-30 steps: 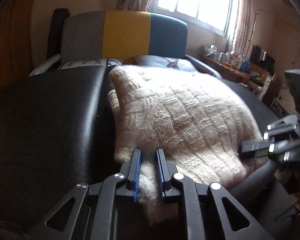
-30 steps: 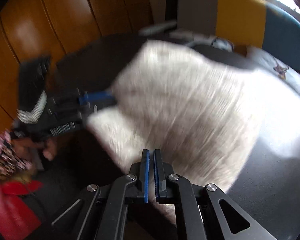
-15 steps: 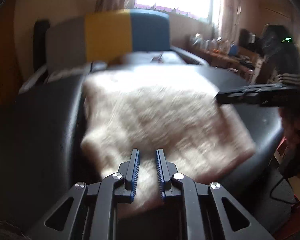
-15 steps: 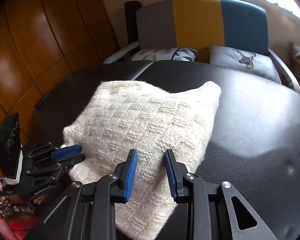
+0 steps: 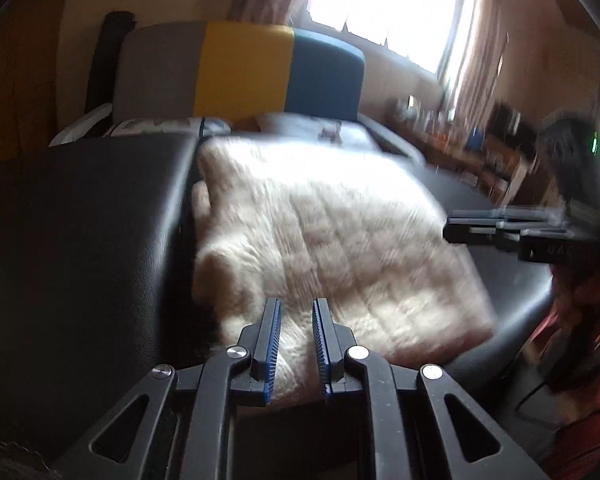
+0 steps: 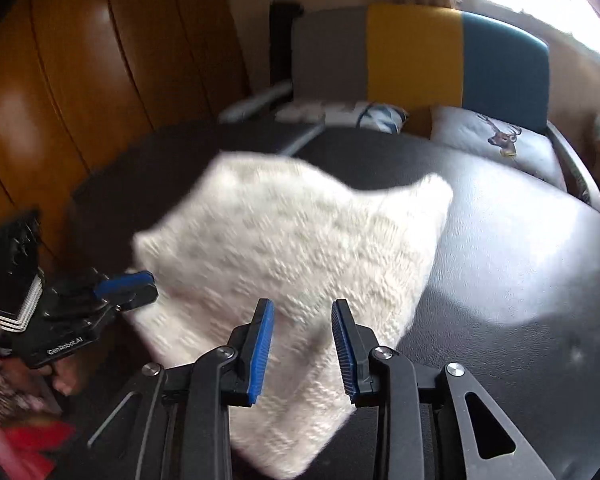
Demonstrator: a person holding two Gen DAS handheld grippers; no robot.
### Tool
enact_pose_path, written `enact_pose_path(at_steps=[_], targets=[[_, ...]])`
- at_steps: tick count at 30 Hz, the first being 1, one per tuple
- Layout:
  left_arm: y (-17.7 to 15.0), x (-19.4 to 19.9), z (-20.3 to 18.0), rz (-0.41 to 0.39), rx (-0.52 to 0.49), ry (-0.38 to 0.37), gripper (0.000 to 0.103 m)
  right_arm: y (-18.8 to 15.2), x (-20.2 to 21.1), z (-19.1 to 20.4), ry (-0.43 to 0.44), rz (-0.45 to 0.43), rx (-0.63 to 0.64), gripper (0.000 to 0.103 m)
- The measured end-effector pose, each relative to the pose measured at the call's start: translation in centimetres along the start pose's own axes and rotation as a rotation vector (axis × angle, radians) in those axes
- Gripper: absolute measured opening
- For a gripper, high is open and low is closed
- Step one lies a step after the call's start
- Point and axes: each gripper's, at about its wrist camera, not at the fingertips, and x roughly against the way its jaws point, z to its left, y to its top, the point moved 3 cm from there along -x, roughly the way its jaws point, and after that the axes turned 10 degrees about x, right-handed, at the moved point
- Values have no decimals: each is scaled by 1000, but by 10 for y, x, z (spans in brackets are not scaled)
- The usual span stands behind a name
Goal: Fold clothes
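The folded cream knit sweater (image 6: pixel 300 264) lies on the black counter (image 6: pixel 520 260), long axis running away from both grippers, its near edge between the open, empty jaws of the left gripper (image 5: pixel 296 344) and right gripper (image 6: pixel 302 348).

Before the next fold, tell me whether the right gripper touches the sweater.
Cannot tell. In the right wrist view the open right gripper overlaps the white sweater, but blur hides any contact or gap.
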Motion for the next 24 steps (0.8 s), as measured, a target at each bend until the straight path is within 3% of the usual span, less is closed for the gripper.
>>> enact_pose_path(at_steps=[4,8,11,17,21,24], targets=[[27,0,-7,-49,5,-8,17,8,0,5,-22,0,47,32],[45,-39,-8,9,-66,112,17,13,-15,11,-39,42,72,32],[45,-65,13,80,-32,155,19,10,-30,11,-42,85,57,32],[37,-67,20,73,-29,153,19,5,-43,9,-29,109,43,32],[43,-51,22,66,52,74,19,7,-25,-5,30,67,-49,34],[55,-39,34,29,133,60,24,7,-5,-17,51,20,-120,50]])
